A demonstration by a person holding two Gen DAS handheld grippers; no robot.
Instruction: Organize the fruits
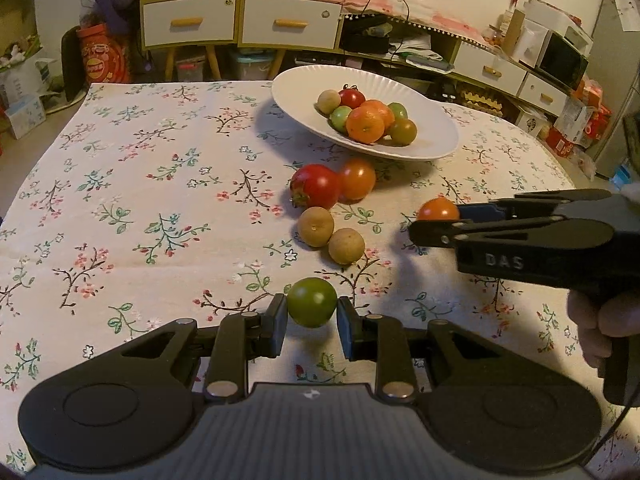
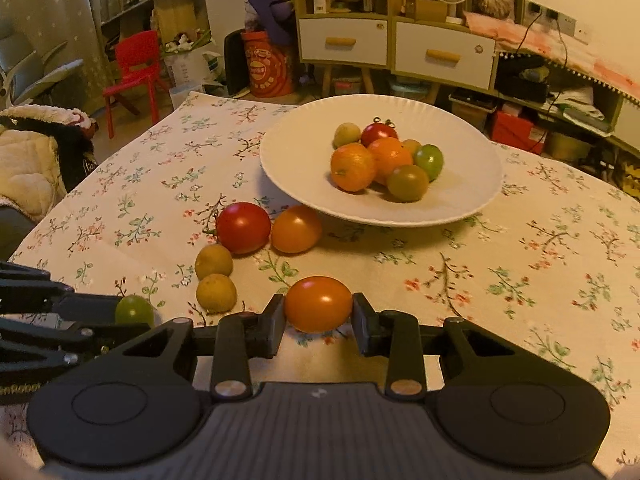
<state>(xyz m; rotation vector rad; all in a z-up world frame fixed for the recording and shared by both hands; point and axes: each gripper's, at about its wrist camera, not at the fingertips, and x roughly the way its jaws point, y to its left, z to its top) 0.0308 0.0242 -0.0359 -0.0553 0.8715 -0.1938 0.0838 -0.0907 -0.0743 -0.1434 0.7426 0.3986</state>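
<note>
The left gripper [image 1: 312,314] clamps a round green tomato [image 1: 312,302] between its pads, above the floral tablecloth [image 1: 120,184]. The right gripper [image 2: 318,316] squeezes an orange tomato [image 2: 319,303], slightly oval, its long axis running pad to pad across the view.

At 12 o'clock from the right gripper sits a white fluted plate [image 2: 304,184] holding two mandarins, a red tomato, two green tomatoes, an olive-brown one and two pale tan fruits.

Loose on the cloth at 11 o'clock lie a red tomato [image 2: 243,227] touching another orange tomato [image 2: 296,229], and nearer, two tan longan-like fruits [image 2: 215,276] side by side.
</note>
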